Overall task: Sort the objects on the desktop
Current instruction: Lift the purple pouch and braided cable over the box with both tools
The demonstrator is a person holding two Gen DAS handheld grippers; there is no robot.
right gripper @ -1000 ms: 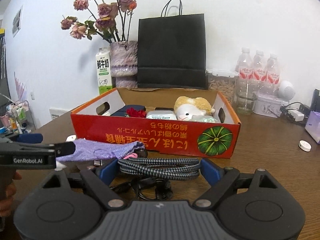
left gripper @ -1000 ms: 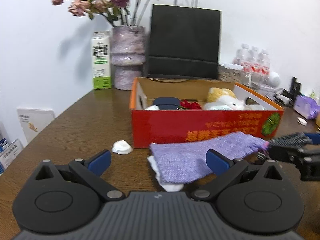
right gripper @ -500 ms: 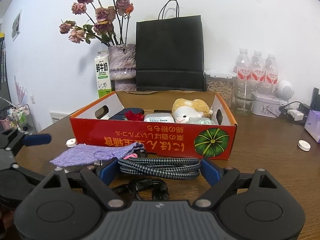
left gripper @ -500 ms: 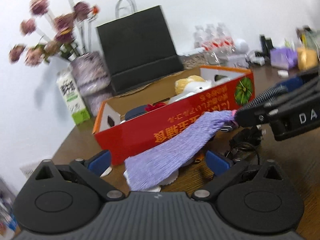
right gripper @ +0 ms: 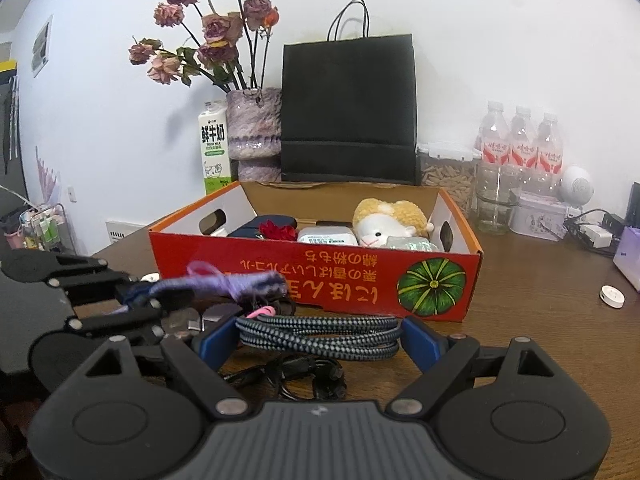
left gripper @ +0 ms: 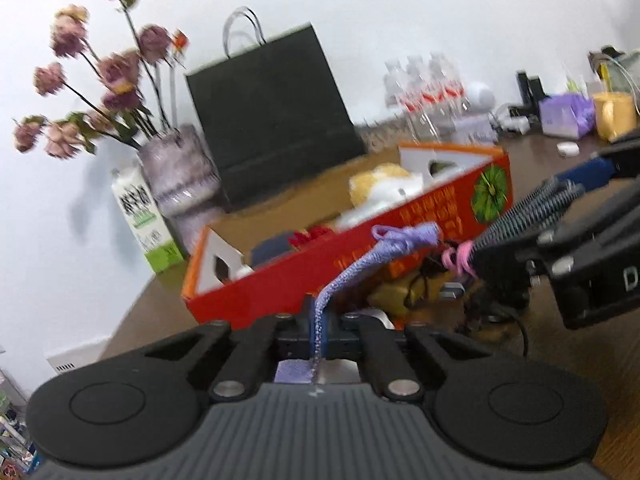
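My left gripper [left gripper: 319,330] is shut on a purple cloth [left gripper: 360,266] that stretches forward and up from the jaws; the cloth also shows in the right wrist view [right gripper: 224,284], held off the table. My right gripper [right gripper: 318,338] is shut on a coiled braided cable [right gripper: 320,336] with a pink tie; the cable shows in the left wrist view [left gripper: 532,212] too. Both grippers hover in front of the red cardboard box [right gripper: 440,292], which holds a plush sheep [right gripper: 390,226], a white pack and dark items.
A black paper bag [right gripper: 348,108], a vase of dried roses [right gripper: 254,130] and a milk carton [right gripper: 214,146] stand behind the box. Water bottles [right gripper: 520,148] and a tin stand at right. Black cords [right gripper: 304,376] lie on the table under the cable.
My left gripper closed on the purple cloth and tilted, lifting it off the table. My right gripper kept its hold on the cable and rose slightly.
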